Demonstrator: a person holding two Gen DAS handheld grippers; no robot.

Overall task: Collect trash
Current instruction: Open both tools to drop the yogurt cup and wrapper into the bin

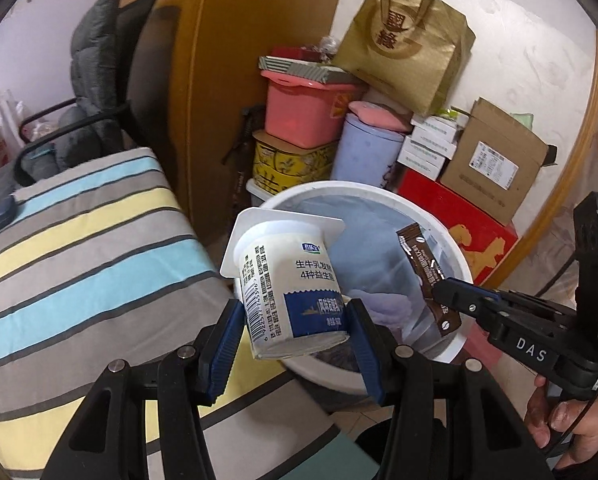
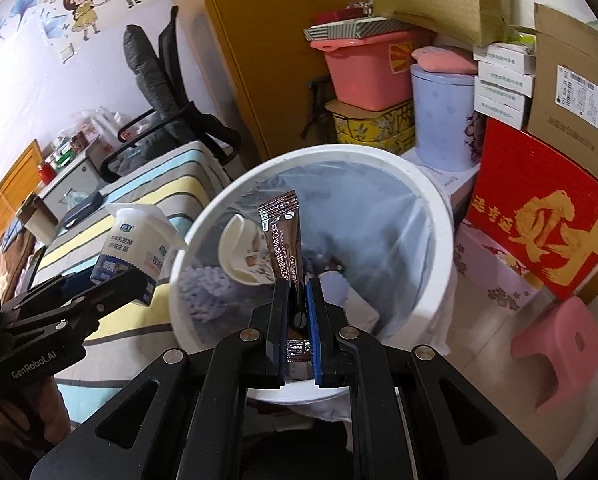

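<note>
Yogurt cup (image 1: 289, 292), white with a blue label, sits clamped between the blue pads of the left gripper (image 1: 295, 332), its flanged mouth tipped away from the jaws over the near rim of the white trash bin (image 1: 455, 248). To that gripper's right, the right gripper (image 1: 443, 294) pinches a brown coffee sachet (image 1: 421, 264) above the bin's lined mouth.

From the right wrist, the right gripper (image 2: 297, 312) is closed tight on the coffee sachet (image 2: 285, 236), which stands upright beyond its fingertips, over the trash bin (image 2: 435, 208). A paper cup (image 2: 239, 256) lies inside. Left of these jaws, the left gripper (image 2: 119, 284) grips the yogurt cup (image 2: 139, 240) just beside the bin's rim.
</note>
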